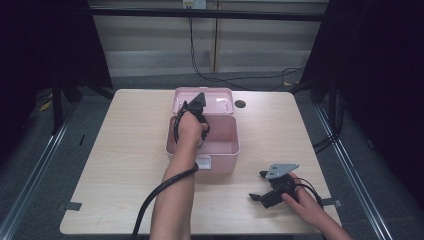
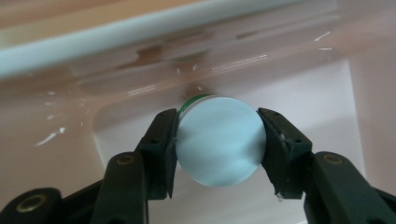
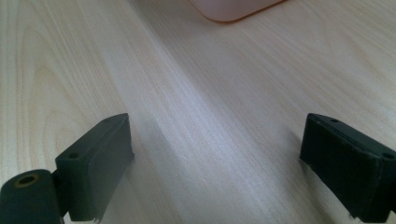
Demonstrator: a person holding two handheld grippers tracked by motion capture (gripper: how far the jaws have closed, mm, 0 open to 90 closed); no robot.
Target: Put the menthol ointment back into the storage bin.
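An open pink plastic box (image 1: 220,150) stands mid-table with its lid (image 1: 217,98) leaning back. My left gripper (image 1: 196,112) reaches down into it, the hand covering its tips. Seen from the left gripper view, the left gripper (image 2: 218,117) is shut on a round object (image 2: 219,144) with a pale flat face and a green rim, held just above the box's pink floor (image 2: 327,116). My right gripper (image 1: 258,186) rests low over the table near the front right, jaws wide apart. In its own view the right gripper (image 3: 217,126) has only bare wood between the jaws.
The pale wooden table (image 1: 125,150) has a small dark round hole (image 1: 240,104) behind the box. A corner of the pink box (image 3: 229,9) lies ahead of the right gripper. Dark curtains and floor rails flank the table, and cables run along the floor behind it.
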